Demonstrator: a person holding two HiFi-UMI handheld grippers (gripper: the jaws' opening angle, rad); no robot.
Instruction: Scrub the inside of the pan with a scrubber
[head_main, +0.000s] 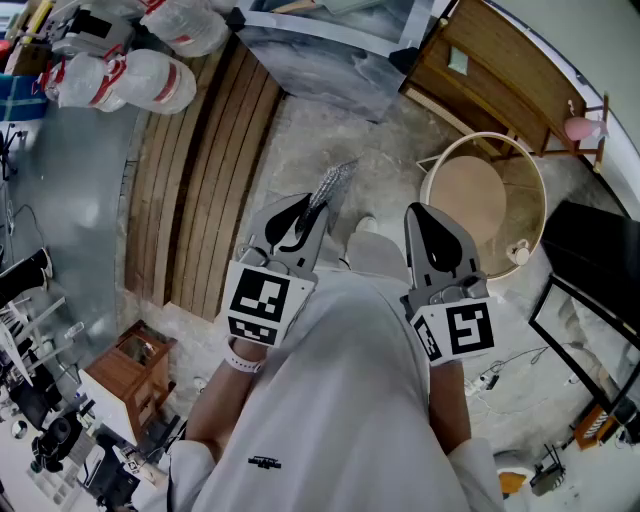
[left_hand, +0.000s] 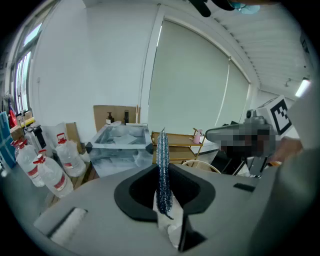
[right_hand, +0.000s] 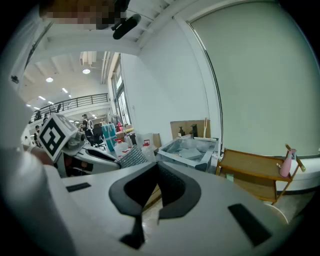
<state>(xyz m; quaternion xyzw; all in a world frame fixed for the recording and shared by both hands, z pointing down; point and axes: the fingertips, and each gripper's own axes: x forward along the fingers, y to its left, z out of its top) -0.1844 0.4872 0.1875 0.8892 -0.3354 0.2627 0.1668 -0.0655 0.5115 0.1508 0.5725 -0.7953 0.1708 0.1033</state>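
My left gripper (head_main: 308, 207) is shut on a glittery silver-blue scrubber (head_main: 332, 185), which sticks out past the jaw tips. In the left gripper view the scrubber (left_hand: 162, 175) stands edge-on between the jaws of the left gripper (left_hand: 161, 169). My right gripper (head_main: 422, 212) is held level with it, a hand's width to the right. It is shut, and the right gripper (right_hand: 156, 167) has nothing between its pads. The right gripper view shows the scrubber (right_hand: 131, 156) off to the left. No pan shows in any view. Both grippers are held at waist height above the floor.
A grey tub (head_main: 330, 50) stands ahead on the floor, beside wooden planks (head_main: 215, 170). Several water bottles (head_main: 140, 80) lie at the far left. A round beige basin (head_main: 480, 200) sits to the right. A wooden shelf (head_main: 500, 70) with a pink spray bottle (head_main: 580, 128) stands behind it.
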